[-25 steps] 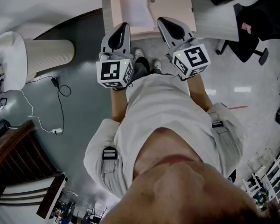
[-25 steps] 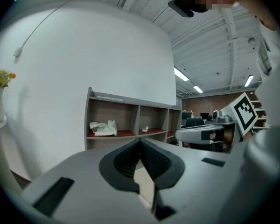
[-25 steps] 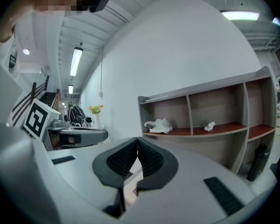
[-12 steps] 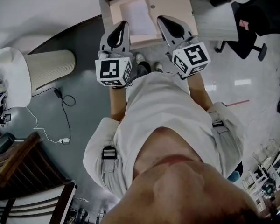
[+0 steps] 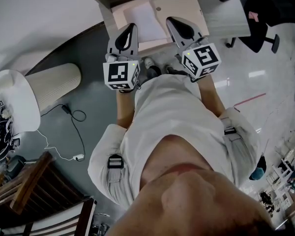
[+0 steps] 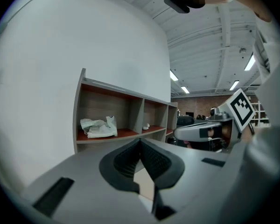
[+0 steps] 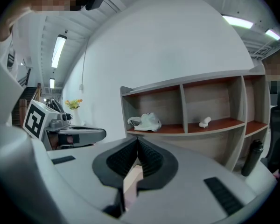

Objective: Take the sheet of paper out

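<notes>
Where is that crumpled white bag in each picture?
Head view: cannot be made out.
Left gripper view: bag left of centre, in the leftmost compartment of the shelf.
Right gripper view: near centre, same compartment.
Shared landmark: the shelf.

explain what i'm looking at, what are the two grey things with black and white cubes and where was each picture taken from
A person holds two grey plastic tools, each with two pinching jaws and a marker cube: the left gripper and the right gripper. The head view comes from a camera on the person's head, looking down past their body. The two gripper views come from cameras riding on each gripper, looking along its jaws toward a brown wooden shelf unit. On the grey desk lies a pale beige flat folder with a white sheet of paper on it. Both grippers' jaws are together and hold nothing.
</notes>
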Demonstrator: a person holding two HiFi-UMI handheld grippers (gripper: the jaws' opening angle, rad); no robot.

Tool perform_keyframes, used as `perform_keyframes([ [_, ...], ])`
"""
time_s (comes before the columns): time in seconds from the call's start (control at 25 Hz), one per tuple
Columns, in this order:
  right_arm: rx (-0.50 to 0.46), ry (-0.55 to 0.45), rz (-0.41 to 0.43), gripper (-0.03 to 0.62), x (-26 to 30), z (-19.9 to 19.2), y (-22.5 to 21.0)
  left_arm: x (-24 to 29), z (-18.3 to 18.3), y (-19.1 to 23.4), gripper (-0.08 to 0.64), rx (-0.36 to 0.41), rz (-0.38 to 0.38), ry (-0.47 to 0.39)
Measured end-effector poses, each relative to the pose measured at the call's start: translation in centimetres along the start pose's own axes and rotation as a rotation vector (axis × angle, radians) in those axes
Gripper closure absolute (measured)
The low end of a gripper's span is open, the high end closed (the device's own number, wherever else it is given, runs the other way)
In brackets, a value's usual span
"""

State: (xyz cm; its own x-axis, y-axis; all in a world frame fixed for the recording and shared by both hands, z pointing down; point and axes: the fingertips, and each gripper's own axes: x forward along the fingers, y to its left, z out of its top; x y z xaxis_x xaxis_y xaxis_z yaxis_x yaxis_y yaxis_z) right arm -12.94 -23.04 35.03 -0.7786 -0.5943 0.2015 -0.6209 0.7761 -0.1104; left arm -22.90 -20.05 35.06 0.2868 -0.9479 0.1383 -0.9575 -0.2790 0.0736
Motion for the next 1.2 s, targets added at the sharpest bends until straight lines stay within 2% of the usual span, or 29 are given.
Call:
perform_keyframes([
  [0.16, 0.001, 0.012, -0.043, 0.572, 0.4, -1.0, -0.2, 0.8, -1.1, 0.6, 0.549, 0.014, -0.038, 0.009],
  [0.4, 0.014, 0.063, -0.095, 0.572, 0.9, -3.6, -0.7, 1.7, -3.3, 1.1, 0.549, -0.004, -0.088, 0.028],
  [0.68, 0.047, 0.107, -0.120, 0.571, 1.0, -6.6, -1.6, 3.0, -5.7, 1.0, 0.549, -0.009, -0.122, 0.069],
  [1.0, 0.093, 0.094, -0.080, 0.571, 1.6, -8.5, -3.4, 4.8, -8.1, 0.5, 0.549, -0.003, -0.113, 0.112],
  [1.2, 0.120, 0.094, -0.025, 0.571, 3.5, -10.2, -4.6, 6.3, -10.0, 0.7, 0.549, -0.019, -0.106, 0.160],
])
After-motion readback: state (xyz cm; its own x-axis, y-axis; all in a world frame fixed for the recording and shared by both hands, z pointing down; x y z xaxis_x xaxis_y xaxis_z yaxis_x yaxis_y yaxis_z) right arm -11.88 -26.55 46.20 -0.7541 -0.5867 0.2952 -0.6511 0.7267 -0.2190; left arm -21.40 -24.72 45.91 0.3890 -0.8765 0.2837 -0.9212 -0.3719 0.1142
